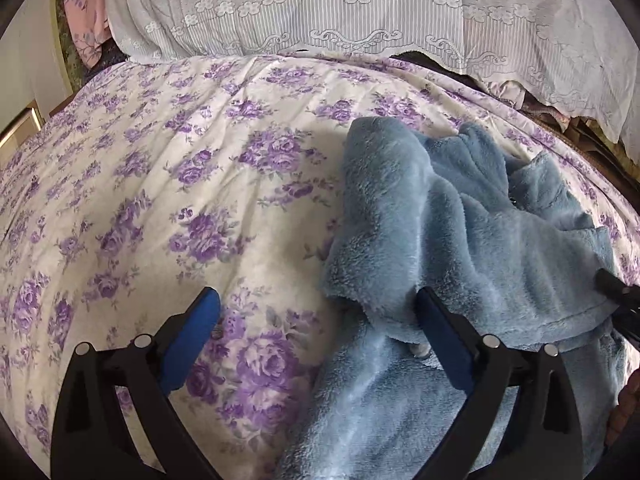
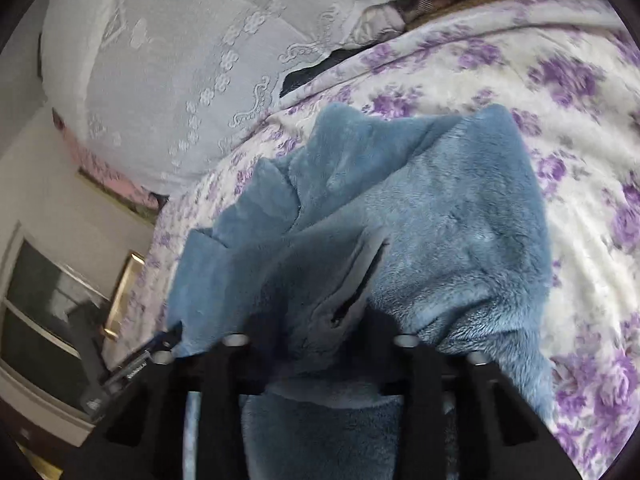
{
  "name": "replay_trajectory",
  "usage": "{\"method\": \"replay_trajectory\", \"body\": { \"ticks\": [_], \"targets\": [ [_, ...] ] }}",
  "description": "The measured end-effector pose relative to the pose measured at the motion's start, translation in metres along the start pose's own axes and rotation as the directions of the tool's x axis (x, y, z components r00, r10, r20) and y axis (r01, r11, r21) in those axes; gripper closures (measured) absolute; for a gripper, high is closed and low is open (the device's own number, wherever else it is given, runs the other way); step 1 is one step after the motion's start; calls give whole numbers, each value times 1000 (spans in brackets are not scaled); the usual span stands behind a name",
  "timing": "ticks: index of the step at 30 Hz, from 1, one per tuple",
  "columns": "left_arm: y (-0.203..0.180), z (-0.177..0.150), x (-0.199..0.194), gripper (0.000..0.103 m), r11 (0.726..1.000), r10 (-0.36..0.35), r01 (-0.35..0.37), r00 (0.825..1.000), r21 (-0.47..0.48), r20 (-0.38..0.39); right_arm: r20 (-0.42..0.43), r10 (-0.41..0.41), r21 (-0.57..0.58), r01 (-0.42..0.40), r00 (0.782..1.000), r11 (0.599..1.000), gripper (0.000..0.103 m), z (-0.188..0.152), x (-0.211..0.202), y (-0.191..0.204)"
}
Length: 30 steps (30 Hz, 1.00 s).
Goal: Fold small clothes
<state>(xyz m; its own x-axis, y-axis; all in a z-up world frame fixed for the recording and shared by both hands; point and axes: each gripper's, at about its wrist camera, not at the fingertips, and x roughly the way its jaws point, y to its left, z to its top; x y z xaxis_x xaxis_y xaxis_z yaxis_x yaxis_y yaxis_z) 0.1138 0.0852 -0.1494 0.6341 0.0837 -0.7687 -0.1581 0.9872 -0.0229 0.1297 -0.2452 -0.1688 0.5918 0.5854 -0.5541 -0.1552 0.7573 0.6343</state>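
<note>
I was working in a home bedroom: a bed spread with a white quilt [image 1: 168, 184] printed in purple roses filled most of the view. At its far side lay bedding under a white lace cover [image 1: 320, 4], with a pink floral pillow [image 1: 82, 12] at the far left.

We see the blue garment [image 1: 460, 240] as plush fleece, matt and fuzzy. Bedspread [image 1: 180, 168] is soft printed cloth, lightly wrinkled. Lace cover [image 1: 340, 8] is thin openwork fabric. Left gripper [image 1: 318, 332] is matt black plastic with smooth blue pads [image 1: 192, 340] and shiny metal pins.
</note>
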Motion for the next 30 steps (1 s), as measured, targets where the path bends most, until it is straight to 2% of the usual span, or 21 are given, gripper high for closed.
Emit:
{"method": "replay_trajectory", "body": {
  "ticks": [1, 3, 5, 7, 8, 9, 10, 11, 12, 13, 15, 17, 18, 19, 22, 23, 25, 26, 27, 28, 30],
  "targets": [
    [-1, 1, -1, 7, 1000, 1, -1, 1000, 5, 2, 28, 29, 9, -30, 999, 1000, 94, 1, -5, 0],
    [-2, 2, -7, 7, 1000, -22, 22, 1000, 8, 16, 100, 32, -16, -30, 994, 999, 94, 8, -26, 5],
    [-5, 3, -13, 7, 998, -61, 61, 998, 10, 26, 156, -29, -40, 35, 987, 999, 94, 13, -42, 5],
    [-12, 1, -10, 4, 998, -45, 44, 999, 42, 11, 124, -79, -15, 82, 989, 997, 91, 16, -38, -12],
    [-16, -1, -6, 4, 998, -22, 22, 1000, 66, -2, 58, -99, 6, 99, 993, 995, 90, 16, -26, -23],
    [-19, -2, -1, 4, 996, 12, -11, 1000, 92, -19, 32, -108, 44, 107, 994, 993, 89, 14, -21, -33],
    [-21, -2, 0, 4, 994, 30, -27, 999, 107, -26, 36, -84, 88, 80, 996, 993, 88, 14, -22, -40],
    [-21, -2, -3, 4, 993, 39, -36, 999, 114, -20, 50, -73, 109, 67, 996, 992, 84, 14, -27, -40],
    [-20, 2, -12, 4, 993, 46, -47, 999, 107, 12, 84, -83, 107, 74, 993, 991, 70, 16, -36, -37],
    [-19, 5, -20, 4, 994, 46, -50, 998, 95, 43, 157, -113, 91, 99, 981, 991, 55, 18, -51, -29],
    [-18, 19, -37, 5, 998, 9, -15, 995, 61, 98, 245, -143, 52, 134, 959, 990, 53, 17, -67, -15],
    [-22, 30, -39, 5, 998, -44, 39, 995, 49, 93, 272, -50, 12, 49, 961, 999, 52, 17, -73, -2],
    [-29, 38, -36, 5, 996, -81, 78, 994, 52, 76, 277, 28, 6, -30, 961, 1000, 49, 21, -70, 1],
    [-35, 43, -33, 5, 993, -105, 101, 992, 59, 63, 248, 102, -2, -104, 963, 995, 45, 24, -61, 7],
    [-64, 54, -8, 5, 985, -132, 129, 991, 115, 27, 171, 233, 8, -238, 957, 971, 38, 28, -30, 7],
    [-70, 54, 1, 5, 985, -123, 121, 992, 125, 9, 141, 241, 20, -246, 960, 969, 38, 29, -18, 2],
    [-80, 54, 40, 4, 985, -69, 80, 995, 156, -74, 116, 207, 73, -216, 972, 974, 39, 30, 2, -16],
    [-78, 52, 52, 4, 986, -39, 53, 995, 159, -90, 122, 184, 108, -198, 975, 974, 43, 30, 5, -29],
    [-72, 48, 72, 4, 988, -41, 59, 992, 144, -123, 138, 178, 139, -197, 974, 970, 55, 32, 3, -41],
    [-65, 46, 76, 4, 989, -89, 102, 990, 110, -113, 168, 158, 181, -187, 973, 966, 57, 33, -2, -49],
    [-57, 48, 67, 4, 991, -104, 112, 990, 76, -98, 209, 129, 215, -174, 969, 961, 57, 31, -10, -60]
  ]
}}
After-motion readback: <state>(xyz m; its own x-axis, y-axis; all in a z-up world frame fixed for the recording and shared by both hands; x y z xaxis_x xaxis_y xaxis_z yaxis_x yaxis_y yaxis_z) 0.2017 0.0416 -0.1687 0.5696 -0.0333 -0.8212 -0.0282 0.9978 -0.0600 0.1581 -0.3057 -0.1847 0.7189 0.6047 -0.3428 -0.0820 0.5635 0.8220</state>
